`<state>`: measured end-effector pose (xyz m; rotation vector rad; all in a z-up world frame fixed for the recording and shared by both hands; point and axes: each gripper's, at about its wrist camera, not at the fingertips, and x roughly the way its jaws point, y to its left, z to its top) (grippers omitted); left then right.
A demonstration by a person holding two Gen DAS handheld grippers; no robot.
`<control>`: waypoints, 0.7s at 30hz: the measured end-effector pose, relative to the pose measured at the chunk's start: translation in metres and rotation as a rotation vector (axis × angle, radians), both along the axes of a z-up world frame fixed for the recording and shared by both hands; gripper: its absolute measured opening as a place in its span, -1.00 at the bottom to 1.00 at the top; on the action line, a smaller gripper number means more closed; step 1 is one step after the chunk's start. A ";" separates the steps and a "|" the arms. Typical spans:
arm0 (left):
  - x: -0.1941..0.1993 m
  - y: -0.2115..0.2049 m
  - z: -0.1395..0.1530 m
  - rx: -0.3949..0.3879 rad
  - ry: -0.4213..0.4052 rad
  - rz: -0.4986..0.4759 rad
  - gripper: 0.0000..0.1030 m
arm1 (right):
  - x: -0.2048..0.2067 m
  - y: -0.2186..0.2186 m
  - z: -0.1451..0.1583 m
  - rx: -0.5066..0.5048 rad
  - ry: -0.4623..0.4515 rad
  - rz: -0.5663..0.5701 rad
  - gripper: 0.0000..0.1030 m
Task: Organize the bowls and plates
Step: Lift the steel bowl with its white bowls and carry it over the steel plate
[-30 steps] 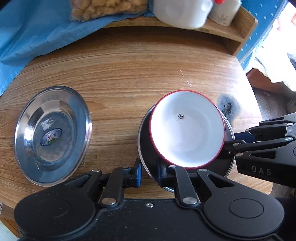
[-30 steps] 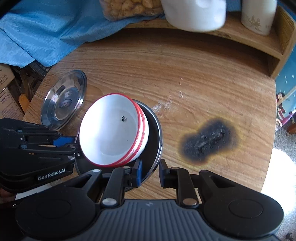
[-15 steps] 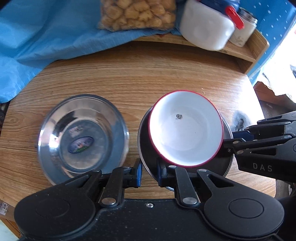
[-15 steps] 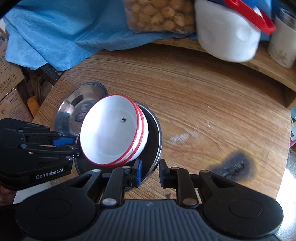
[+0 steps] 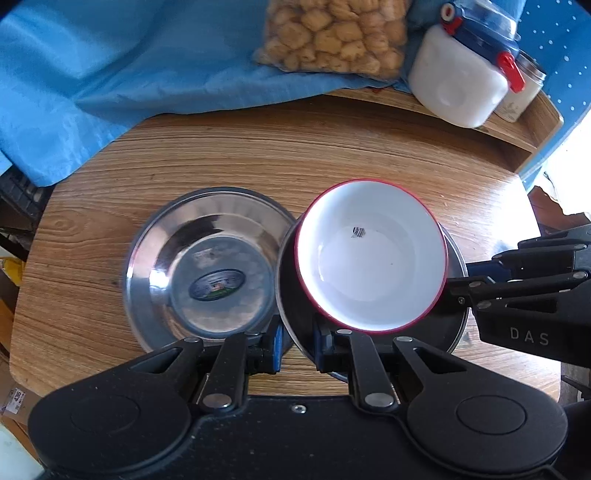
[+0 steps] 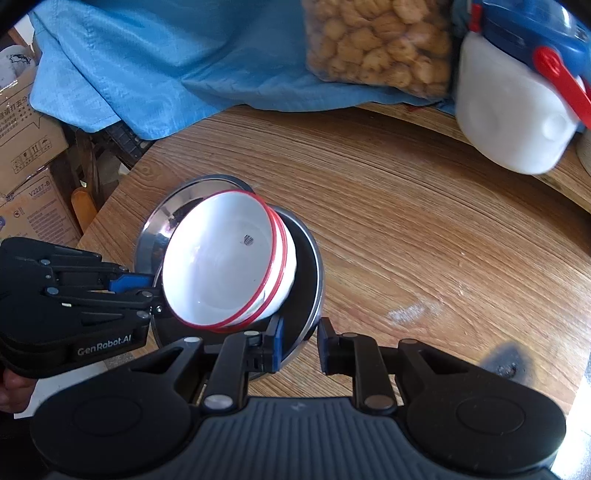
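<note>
A: Why two grippers on one plate?

B: The dark steel plate (image 5: 291, 295) carries stacked red-rimmed bowls (image 5: 371, 254); the left gripper (image 5: 297, 349) and right gripper (image 6: 299, 345) each have their jaws clamped on its rim to keep it steady, just above the empty steel plate (image 5: 207, 266).

A: And around it?

B: A round wooden desk (image 5: 332, 155), scorch mark (image 6: 504, 360), blue cloth (image 5: 129, 66), snack bag (image 5: 332, 33), white jar (image 5: 458, 85).

Round wooden table (image 5: 280, 155), blue cloth (image 5: 110, 74) behind.
</note>
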<state>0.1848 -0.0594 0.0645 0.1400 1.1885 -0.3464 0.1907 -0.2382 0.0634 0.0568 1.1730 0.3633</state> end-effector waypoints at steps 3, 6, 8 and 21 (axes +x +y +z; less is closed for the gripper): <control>0.002 0.008 -0.002 -0.003 -0.004 0.012 -0.68 | 0.005 0.007 0.001 -0.002 -0.003 0.010 -0.59; 0.005 0.017 -0.004 -0.007 -0.004 0.023 -0.68 | 0.009 0.012 0.002 -0.002 -0.008 0.015 -0.58; 0.008 0.022 -0.006 -0.008 -0.006 0.026 -0.68 | 0.012 0.016 0.002 -0.002 -0.009 0.014 -0.58; 0.028 0.054 -0.009 -0.011 0.009 0.051 -0.68 | 0.032 0.046 -0.002 -0.010 -0.008 0.021 -0.58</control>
